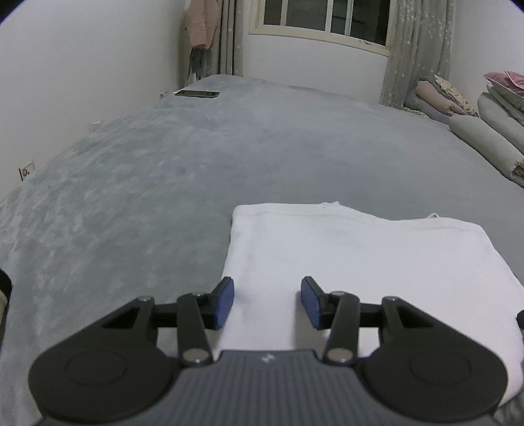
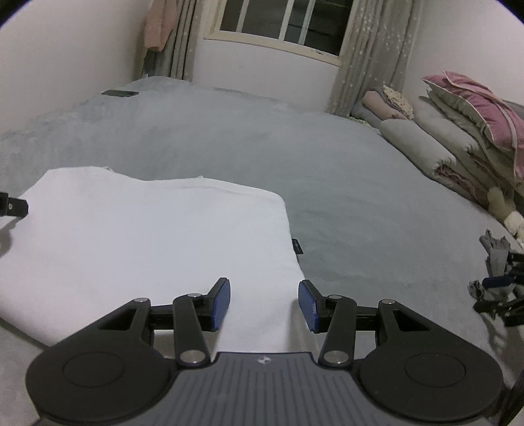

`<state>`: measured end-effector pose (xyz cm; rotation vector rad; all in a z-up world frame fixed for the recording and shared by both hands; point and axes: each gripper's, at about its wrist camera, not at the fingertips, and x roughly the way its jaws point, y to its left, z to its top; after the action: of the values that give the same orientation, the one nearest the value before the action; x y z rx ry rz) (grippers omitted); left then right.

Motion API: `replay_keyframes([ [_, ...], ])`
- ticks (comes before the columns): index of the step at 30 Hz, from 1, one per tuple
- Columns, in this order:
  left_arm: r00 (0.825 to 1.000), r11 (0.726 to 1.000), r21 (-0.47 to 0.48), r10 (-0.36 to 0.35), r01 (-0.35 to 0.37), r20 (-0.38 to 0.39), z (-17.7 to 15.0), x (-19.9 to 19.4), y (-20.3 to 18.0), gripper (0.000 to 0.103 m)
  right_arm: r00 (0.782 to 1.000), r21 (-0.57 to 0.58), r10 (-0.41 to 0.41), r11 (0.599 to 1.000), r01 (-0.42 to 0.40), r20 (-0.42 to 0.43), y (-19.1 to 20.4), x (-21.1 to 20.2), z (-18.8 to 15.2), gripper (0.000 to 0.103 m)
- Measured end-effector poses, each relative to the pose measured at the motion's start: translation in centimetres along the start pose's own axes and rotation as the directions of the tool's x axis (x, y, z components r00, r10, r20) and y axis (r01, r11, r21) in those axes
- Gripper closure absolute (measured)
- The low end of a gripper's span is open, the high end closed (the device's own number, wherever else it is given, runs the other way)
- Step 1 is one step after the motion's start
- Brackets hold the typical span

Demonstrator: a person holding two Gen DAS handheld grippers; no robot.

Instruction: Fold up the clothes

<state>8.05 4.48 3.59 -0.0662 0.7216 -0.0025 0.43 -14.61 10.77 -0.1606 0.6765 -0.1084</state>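
Note:
A white garment (image 1: 360,259) lies folded into a flat rectangle on the grey bed cover (image 1: 163,170). My left gripper (image 1: 267,303) hovers open over the garment's near left part, with nothing between its blue pads (image 1: 224,303). In the right wrist view the same white garment (image 2: 137,236) fills the left half. My right gripper (image 2: 264,304) stands open above its near right corner, and a small dark tag (image 2: 296,245) sticks out at the garment's right edge. A black piece of the left gripper (image 2: 13,204) shows at the far left edge.
Folded quilts and pillows (image 2: 465,131) are stacked along the right side of the bed. A dark phone (image 1: 197,93) lies at the far left corner. A small heap of grey cloth and dark clips (image 2: 497,281) sits at the right. Window (image 1: 327,19), curtains and hanging clothes stand behind.

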Motion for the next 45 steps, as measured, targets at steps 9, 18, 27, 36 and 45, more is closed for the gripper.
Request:
replay_keyframes([
  [9,1.0,0.999,-0.035,-0.01,0.01,-0.012,0.9,1.6,1.3,0.059,0.999,0.001,0.043,0.999,-0.043,-0.027,-0.6,2.8,1.4,0.051],
  [18,0.997,0.994,-0.09,-0.068,0.066,-0.021,1.8,4.3,3.4,0.058,0.989,0.118,0.147,0.983,-0.143,-0.023,-3.3,6.5,3.1,0.046],
  [27,0.987,0.967,-0.209,-0.156,0.146,-0.032,3.6,5.6,5.7,0.06,0.968,0.241,0.252,0.939,-0.244,-0.003,-6.2,10.2,4.7,0.046],
  [36,0.987,0.979,-0.142,-0.154,0.148,-0.033,4.1,7.7,5.0,0.067,0.951,0.244,0.308,0.921,-0.305,0.023,-7.5,12.1,5.4,0.046],
  [45,0.989,0.986,-0.077,-0.142,0.145,0.042,4.2,6.3,3.4,0.097,0.955,0.115,0.292,0.948,-0.297,0.057,-5.9,10.5,5.5,0.097],
])
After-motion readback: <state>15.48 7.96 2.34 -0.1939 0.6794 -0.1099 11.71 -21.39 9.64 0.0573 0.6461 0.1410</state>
